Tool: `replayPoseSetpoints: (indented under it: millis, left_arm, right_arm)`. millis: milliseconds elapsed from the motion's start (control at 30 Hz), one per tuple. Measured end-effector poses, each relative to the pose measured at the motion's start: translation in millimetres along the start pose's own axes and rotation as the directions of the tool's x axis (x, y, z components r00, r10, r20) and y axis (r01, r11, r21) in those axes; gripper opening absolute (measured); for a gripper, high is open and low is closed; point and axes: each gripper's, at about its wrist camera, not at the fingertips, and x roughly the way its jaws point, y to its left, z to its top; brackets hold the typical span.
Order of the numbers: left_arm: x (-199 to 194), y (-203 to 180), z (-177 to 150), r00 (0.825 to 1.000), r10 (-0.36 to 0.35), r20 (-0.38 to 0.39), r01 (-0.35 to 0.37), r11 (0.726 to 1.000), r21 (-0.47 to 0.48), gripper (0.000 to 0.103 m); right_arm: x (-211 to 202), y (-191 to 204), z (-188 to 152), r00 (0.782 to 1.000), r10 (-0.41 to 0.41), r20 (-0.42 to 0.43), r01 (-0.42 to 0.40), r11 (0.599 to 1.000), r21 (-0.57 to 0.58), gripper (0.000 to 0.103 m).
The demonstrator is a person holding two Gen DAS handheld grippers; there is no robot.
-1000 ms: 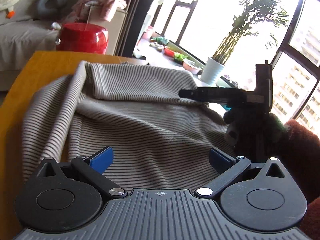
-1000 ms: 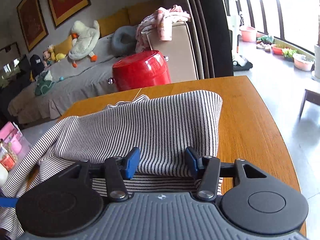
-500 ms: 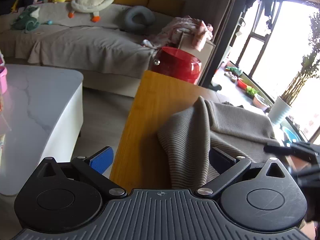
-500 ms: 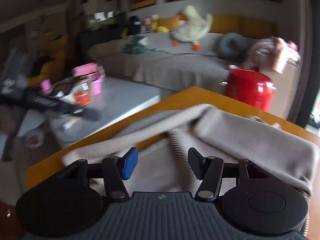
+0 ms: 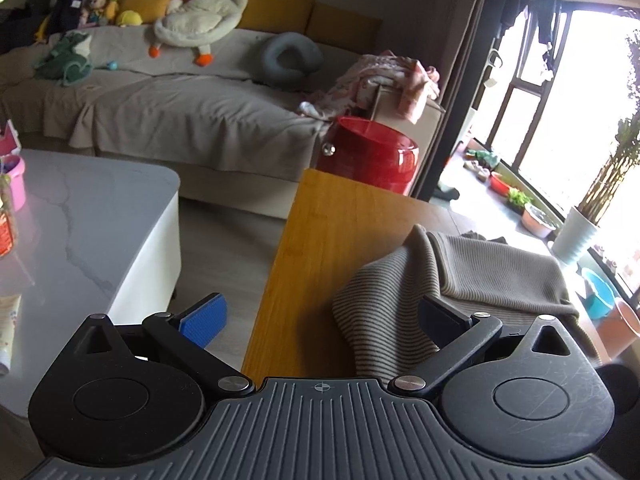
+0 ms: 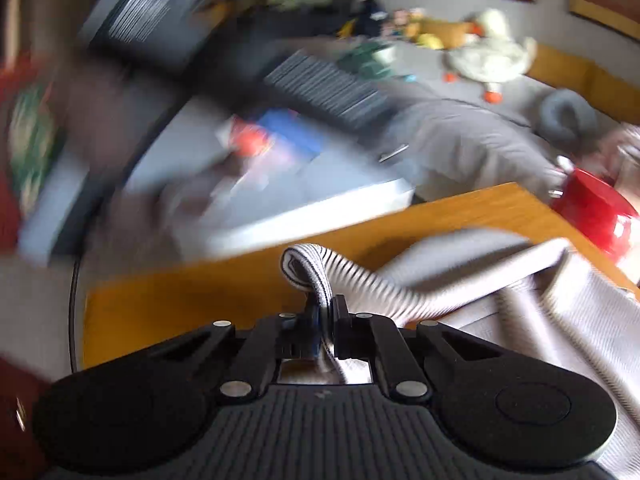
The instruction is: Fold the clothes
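I am in a home living room. Across the upper left of my left view runs a sofa [image 5: 168, 96] under a grey cover, with a plush goose [image 5: 200, 20] and small toys on it. A marble-topped coffee table [image 5: 80, 216] sits lower left; a potted plant [image 5: 580, 236] stands by tall windows at right.

You've got a beige garment [image 5: 472, 276] with thin dark stripes on an orange-yellow wood table [image 5: 320, 240]; gripper pads [image 5: 203, 320] blue, stool [image 5: 370, 162] glossy red, goose plush [image 5: 200, 20] white.

Open left tongs [image 5: 320, 322], striped garment [image 5: 460, 280], wooden table [image 5: 320, 240]
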Motion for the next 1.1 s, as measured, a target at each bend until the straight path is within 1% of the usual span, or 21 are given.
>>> replayPoseSetpoints:
  millis: [67, 133, 200, 267, 367, 467, 533, 633, 700, 767, 900, 933, 1000, 1100]
  left_arm:
    - [3, -3, 0, 1.0, -0.015, 0.001, 0.015, 1.0, 0.001, 0.103]
    - [5, -6, -1, 1.0, -0.029, 0.001, 0.029, 1.0, 0.002, 0.103]
    - [8, -10, -1, 0.999, -0.044, 0.002, 0.044, 0.999, 0.002, 0.103]
    - [10, -13, -2, 0.998, -0.058, 0.002, 0.058, 0.998, 0.003, 0.103]
    - [14, -18, -2, 0.997, -0.08, 0.003, 0.08, 0.997, 0.005, 0.103]
    - [32, -38, -9, 0.992, -0.118, -0.047, 0.119, 0.992, 0.034, 0.103]
    - [44, -50, -12, 0.988, -0.133, -0.078, 0.137, 0.989, 0.058, 0.103]
    - [61, -68, -15, 0.981, -0.152, -0.12, 0.163, 0.982, 0.095, 0.103]
    - [69, -79, -15, 0.978, -0.159, -0.134, 0.176, 0.977, 0.124, 0.103]
    - [77, -89, -15, 0.979, -0.152, -0.137, 0.173, 0.973, 0.155, 0.103]
    - [94, -106, -15, 0.981, -0.133, -0.139, 0.161, 0.962, 0.219, 0.103]
    - [99, -109, -14, 0.983, -0.118, -0.138, 0.148, 0.961, 0.232, 0.103]
    - [111, -110, -11, 0.99, -0.064, -0.126, 0.095, 0.961, 0.26, 0.103]
    - [125, -106, -4, 0.994, 0.015, -0.104, 0.014, 0.962, 0.273, 0.103]
  right_arm:
    - [-19, -30, 22, 0.998, -0.032, 0.051, 0.027, 0.995, 0.092, 0.005]
    - [-44, -64, 45, 0.987, -0.093, 0.129, 0.071, 0.983, 0.172, 0.005]
    - [-73, -99, 65, 0.968, -0.145, 0.206, 0.091, 0.963, 0.254, 0.005]
    - [-95, -134, 78, 0.945, -0.2, 0.258, 0.114, 0.943, 0.314, 0.005]
    - [-117, -174, 83, 0.915, -0.285, 0.286, 0.167, 0.912, 0.375, 0.005]
    - [-130, -204, 66, 0.896, -0.361, 0.259, 0.235, 0.88, 0.414, 0.005]
    - [-132, -218, 51, 0.887, -0.402, 0.226, 0.274, 0.853, 0.444, 0.005]
    - [-135, -239, 17, 0.884, -0.443, 0.149, 0.315, 0.801, 0.51, 0.006]
    - [-135, -253, -8, 0.883, -0.462, 0.085, 0.345, 0.76, 0.551, 0.006]
    - [-130, -266, -38, 0.885, -0.466, 0.018, 0.364, 0.716, 0.596, 0.006]
    - [-111, -281, -95, 0.892, -0.44, -0.106, 0.391, 0.63, 0.671, 0.006]
    - [-107, -282, -107, 0.892, -0.433, -0.128, 0.396, 0.616, 0.68, 0.006]
    - [-99, -281, -124, 0.892, -0.425, -0.152, 0.404, 0.602, 0.689, 0.008]
    - [-97, -279, -130, 0.888, -0.436, -0.147, 0.41, 0.603, 0.684, 0.008]
